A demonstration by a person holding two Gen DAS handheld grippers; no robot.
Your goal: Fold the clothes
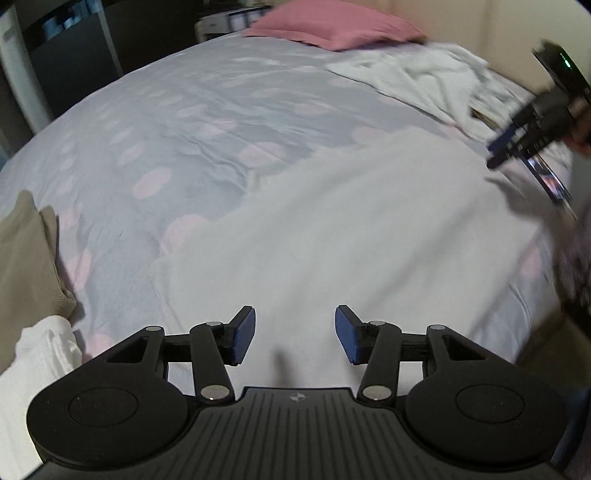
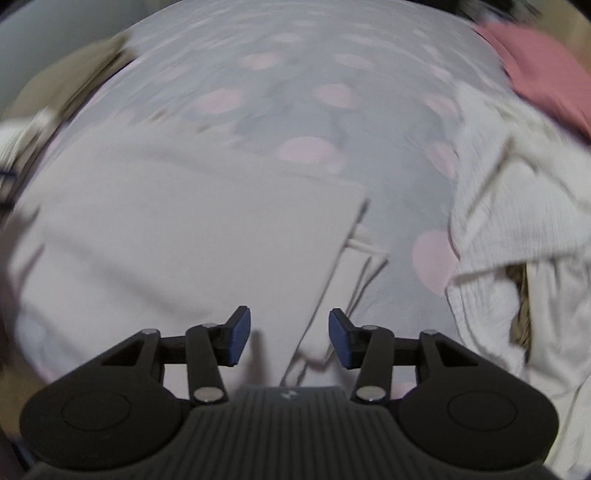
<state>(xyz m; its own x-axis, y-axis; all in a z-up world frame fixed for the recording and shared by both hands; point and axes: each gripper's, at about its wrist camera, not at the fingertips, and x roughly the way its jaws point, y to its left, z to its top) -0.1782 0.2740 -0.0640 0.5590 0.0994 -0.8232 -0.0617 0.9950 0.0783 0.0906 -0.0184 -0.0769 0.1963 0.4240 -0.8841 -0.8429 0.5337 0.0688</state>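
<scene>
Showing folded garment (image 2: 192, 229) edge, right view only

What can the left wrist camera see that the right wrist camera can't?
Only the left wrist view shows the other gripper, the right gripper, off at its right edge, and dark furniture behind the bed.

Only the right wrist view shows the folded edge of the white garment, with layers stacked under it.

Both show the spotted bedsheet, the pink pillow, the crumpled white cloth pile, a beige cloth, and open jaws holding nothing. The left gripper hangs over the garment.
</scene>
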